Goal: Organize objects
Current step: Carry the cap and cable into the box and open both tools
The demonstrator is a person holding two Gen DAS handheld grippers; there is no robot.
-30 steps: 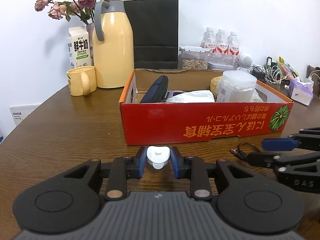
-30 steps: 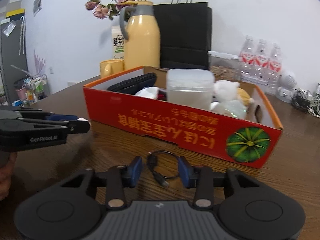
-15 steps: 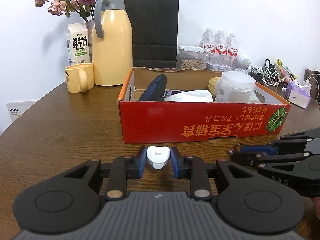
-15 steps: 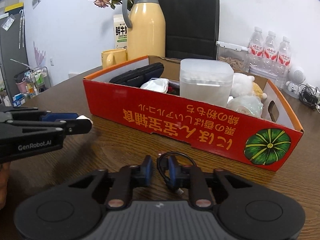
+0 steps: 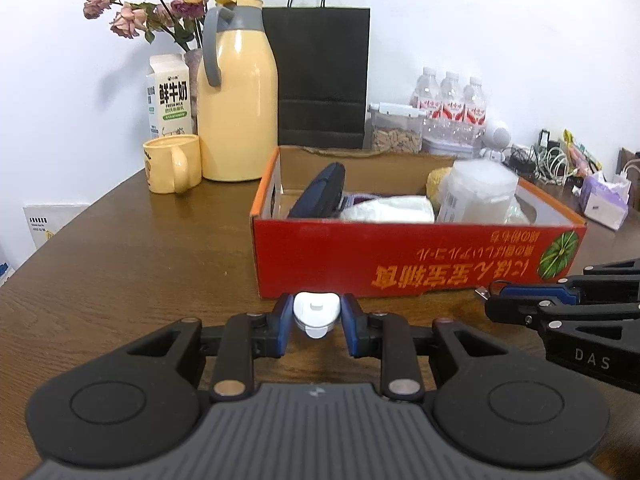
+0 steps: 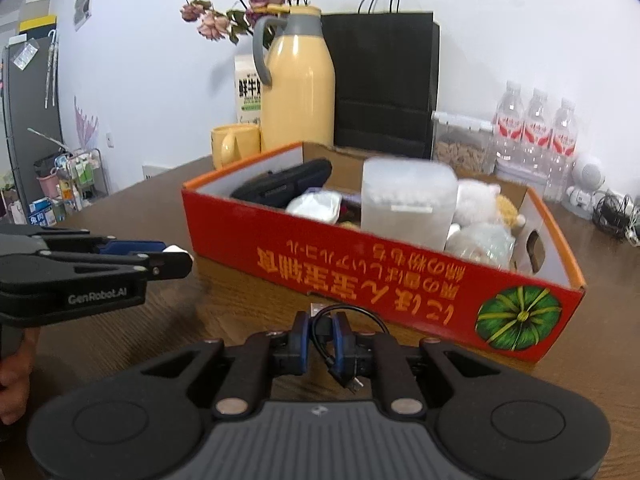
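My left gripper (image 5: 316, 322) is shut on a small white plastic gadget (image 5: 316, 313) and holds it above the wooden table, just in front of the red cardboard box (image 5: 416, 258). My right gripper (image 6: 322, 336) is shut on a looped black cable (image 6: 340, 350), lifted off the table before the same box (image 6: 360, 268). The box holds a dark case (image 6: 284, 186), a clear plastic tub (image 6: 408, 204), a white packet (image 5: 390, 210) and a plush toy (image 6: 478, 200). Each gripper shows from the side in the other view: the right one (image 5: 532, 300), the left one (image 6: 160, 260).
Behind the box stand a yellow thermos (image 5: 236, 108), a yellow mug (image 5: 172, 164), a milk carton (image 5: 168, 96), dried flowers, a black paper bag (image 5: 322, 76), a snack container (image 5: 396, 132) and water bottles (image 5: 450, 100). Cables and a tissue pack (image 5: 604, 204) lie at far right.
My right gripper closed on the black cable and lifted it off the table toward the box. My left gripper kept its hold on the white gadget and rose slightly.
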